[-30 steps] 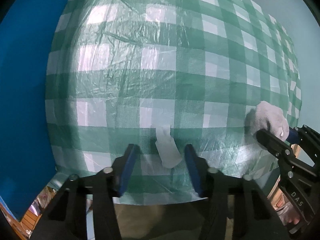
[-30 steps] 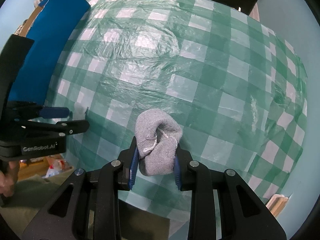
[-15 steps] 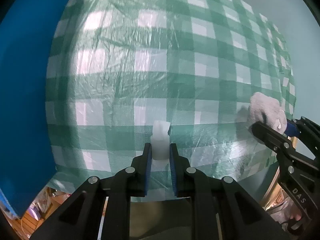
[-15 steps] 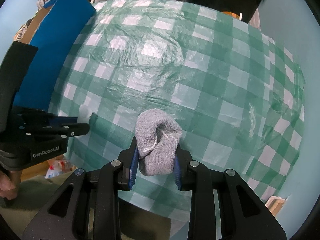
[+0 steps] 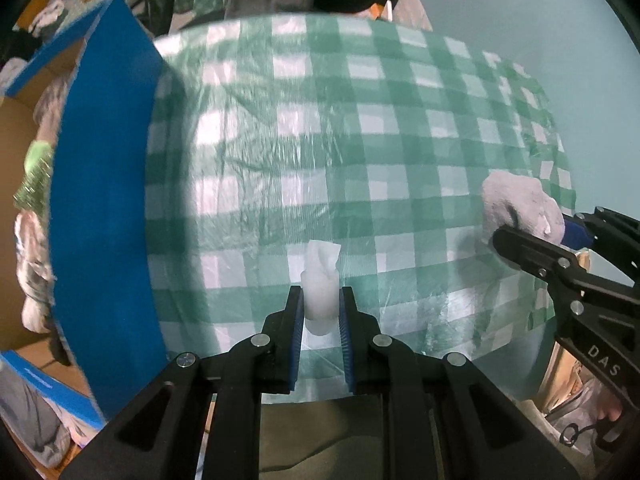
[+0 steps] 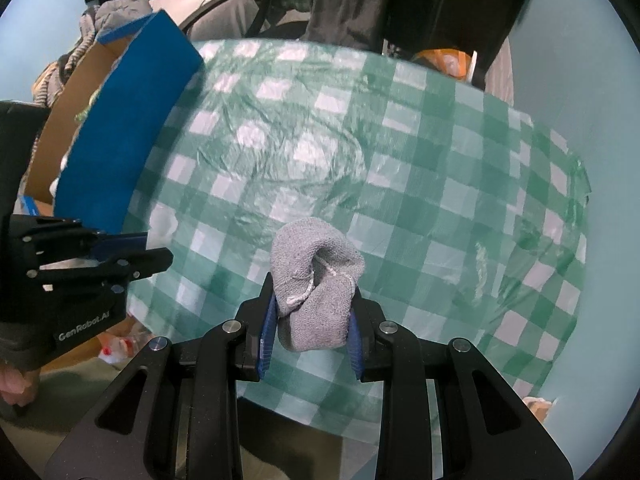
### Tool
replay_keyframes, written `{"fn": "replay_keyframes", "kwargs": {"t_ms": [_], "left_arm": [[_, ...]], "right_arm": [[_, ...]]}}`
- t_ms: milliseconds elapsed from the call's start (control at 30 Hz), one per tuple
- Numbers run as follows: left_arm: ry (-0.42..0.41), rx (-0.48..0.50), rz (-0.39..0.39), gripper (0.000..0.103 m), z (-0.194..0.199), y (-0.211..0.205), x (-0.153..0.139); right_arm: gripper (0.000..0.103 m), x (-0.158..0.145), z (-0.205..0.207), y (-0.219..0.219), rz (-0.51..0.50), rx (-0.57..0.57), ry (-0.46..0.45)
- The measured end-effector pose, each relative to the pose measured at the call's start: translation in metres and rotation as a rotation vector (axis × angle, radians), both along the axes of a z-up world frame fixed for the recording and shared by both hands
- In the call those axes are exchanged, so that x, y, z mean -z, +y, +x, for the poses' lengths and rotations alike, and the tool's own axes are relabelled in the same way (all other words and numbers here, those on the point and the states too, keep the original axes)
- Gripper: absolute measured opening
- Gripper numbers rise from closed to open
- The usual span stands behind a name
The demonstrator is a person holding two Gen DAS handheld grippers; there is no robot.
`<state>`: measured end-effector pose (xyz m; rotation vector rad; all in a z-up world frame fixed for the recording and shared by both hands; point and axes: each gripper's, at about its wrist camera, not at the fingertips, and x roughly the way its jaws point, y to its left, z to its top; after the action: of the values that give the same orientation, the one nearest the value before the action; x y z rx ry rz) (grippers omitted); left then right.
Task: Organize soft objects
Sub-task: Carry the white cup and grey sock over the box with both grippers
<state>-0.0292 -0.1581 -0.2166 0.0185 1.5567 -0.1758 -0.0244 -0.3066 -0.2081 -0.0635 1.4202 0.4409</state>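
Observation:
My left gripper (image 5: 319, 308) is shut on a small white wad of tissue (image 5: 320, 280), held above the green checked tablecloth (image 5: 360, 140). In the right wrist view my right gripper (image 6: 313, 310) is shut on a rolled grey sock (image 6: 316, 280), also lifted off the cloth. The same grey sock (image 5: 516, 204) shows at the right of the left wrist view, with the right gripper (image 5: 540, 236) below it. The left gripper (image 6: 152, 248) sits at the left edge of the right wrist view.
A blue-sided cardboard box (image 5: 104, 208) stands along the table's left edge, with soft items (image 5: 34, 176) inside it. The box (image 6: 120, 120) also appears at the upper left of the right wrist view. A person in dark clothes (image 6: 400, 0) stands behind the table.
The left gripper closed on the white tissue wad and lifted it off the cloth. The right gripper rose with the grey sock. The box and the room beyond came into view.

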Motion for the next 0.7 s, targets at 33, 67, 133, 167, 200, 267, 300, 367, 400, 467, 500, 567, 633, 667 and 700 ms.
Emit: {"fn": "replay_keyframes", "kwargs": {"t_ms": [33,67,133,167,200,267,300,367,400,467,500,567,633,667,700], "left_arm": [[-0.010,0.005,0.003,0.017,-0.011,-0.007,-0.002],[-0.020,0.010,0.005,0.017,-0.014,-0.008,-0.006],[-0.047,0.021,0.006,0.017,-0.017,-0.009,-0.014],[-0.057,0.025,0.007,0.017,-0.019,-0.009,-0.020],[-0.066,0.029,0.006,0.017,-0.011,-0.006,-0.027],[-0.089,0.039,0.009,0.017,-0.007,-0.005,-0.037],[-0.101,0.044,0.010,0.017,-0.006,-0.005,-0.042],[-0.124,0.054,0.014,0.017,-0.003,-0.001,-0.052],[-0.131,0.058,0.015,0.017,0.000,0.002,-0.058],[-0.145,0.064,0.019,0.017,0.005,0.006,-0.066],[-0.154,0.067,0.022,0.017,0.006,0.008,-0.071],[-0.173,0.076,0.029,0.017,0.007,0.009,-0.079],[-0.190,0.084,0.034,0.017,0.009,0.010,-0.087],[-0.198,0.087,0.037,0.017,0.009,0.010,-0.090],[-0.206,0.090,0.040,0.017,0.010,0.011,-0.095]], "right_arm": [[0.029,-0.003,0.001,0.000,0.000,0.002,-0.003],[0.029,-0.007,0.002,0.000,0.001,0.003,-0.009],[0.029,-0.014,0.004,0.001,0.005,0.007,-0.020],[0.029,-0.018,0.005,0.002,0.008,0.009,-0.025],[0.029,-0.021,0.006,0.002,0.010,0.010,-0.030],[0.029,-0.028,0.008,0.003,0.014,0.012,-0.041],[0.029,-0.032,0.009,0.003,0.017,0.013,-0.047],[0.029,-0.040,0.011,0.004,0.023,0.014,-0.059],[0.029,-0.044,0.011,0.006,0.025,0.014,-0.065],[0.029,-0.051,0.014,0.008,0.028,0.013,-0.075],[0.029,-0.053,0.015,0.009,0.031,0.013,-0.079],[0.029,-0.058,0.018,0.012,0.034,0.013,-0.088],[0.029,-0.065,0.021,0.014,0.038,0.015,-0.100],[0.029,-0.067,0.021,0.015,0.041,0.015,-0.104],[0.029,-0.070,0.022,0.016,0.044,0.015,-0.109]]}}
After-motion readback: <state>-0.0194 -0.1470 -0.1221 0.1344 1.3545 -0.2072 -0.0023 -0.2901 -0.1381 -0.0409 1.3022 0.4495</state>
